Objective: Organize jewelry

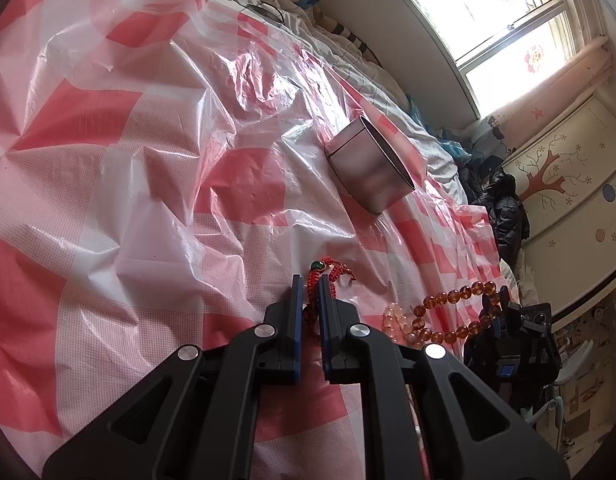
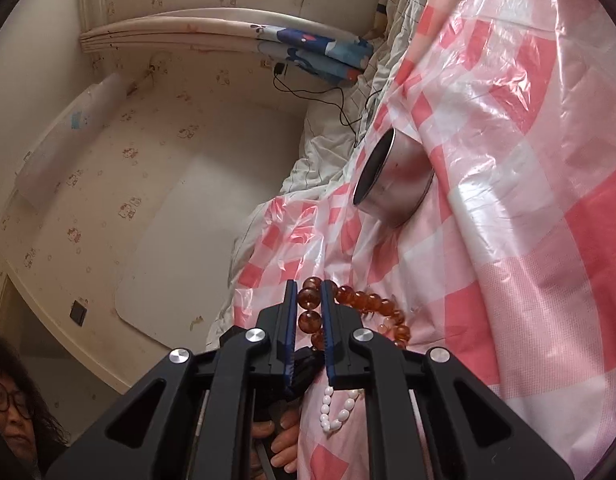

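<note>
Left wrist view: the left gripper (image 1: 311, 280) is clamped on a red braided cord bracelet (image 1: 326, 270) lying on the pink checked plastic sheet (image 1: 147, 184) over the bed.

Right wrist view: the right gripper (image 2: 309, 286) pinches the amber bead string (image 2: 350, 300). Pick-up appears in hand; next, carry each piece into the round metal tin (image 2: 396, 188) beyond.

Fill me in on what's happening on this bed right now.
A person is sorting jewelry on a pink checked plastic sheet with two handheld grippers. The left gripper is shut on a red braided bracelet. The right gripper is clamped on an amber bead bracelet. A white bead bracelet lies on the sheet nearby. The round metal tin stands open further off; nothing can be seen in it from here.
</note>
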The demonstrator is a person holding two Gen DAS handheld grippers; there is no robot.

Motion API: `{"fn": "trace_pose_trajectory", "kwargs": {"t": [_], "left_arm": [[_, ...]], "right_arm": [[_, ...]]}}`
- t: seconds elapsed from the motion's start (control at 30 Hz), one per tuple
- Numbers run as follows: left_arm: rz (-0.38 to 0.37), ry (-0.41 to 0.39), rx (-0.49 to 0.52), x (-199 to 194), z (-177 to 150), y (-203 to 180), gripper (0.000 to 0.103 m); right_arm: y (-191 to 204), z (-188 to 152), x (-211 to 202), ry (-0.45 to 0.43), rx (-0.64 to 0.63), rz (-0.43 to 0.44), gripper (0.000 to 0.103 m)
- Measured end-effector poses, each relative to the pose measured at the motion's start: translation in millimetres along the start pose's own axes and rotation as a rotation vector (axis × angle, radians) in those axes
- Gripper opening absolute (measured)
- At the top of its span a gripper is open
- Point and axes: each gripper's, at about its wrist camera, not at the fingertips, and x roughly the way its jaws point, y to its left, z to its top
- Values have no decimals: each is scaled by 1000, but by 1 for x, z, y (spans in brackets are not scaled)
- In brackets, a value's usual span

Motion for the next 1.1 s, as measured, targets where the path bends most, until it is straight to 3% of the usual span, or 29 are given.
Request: {"fn": "trace_pose_trajectory", "kwargs": {"t": [0.7,1.1], "left_arm": [[-38,-17,-9,-4,-3,1,7],[-52,-27,-11,-5,-3,1,7]], "right_arm": [[5,-5,3,-3,-32,-16,13],[0,-4,1,-15,-28,22,13]]}}
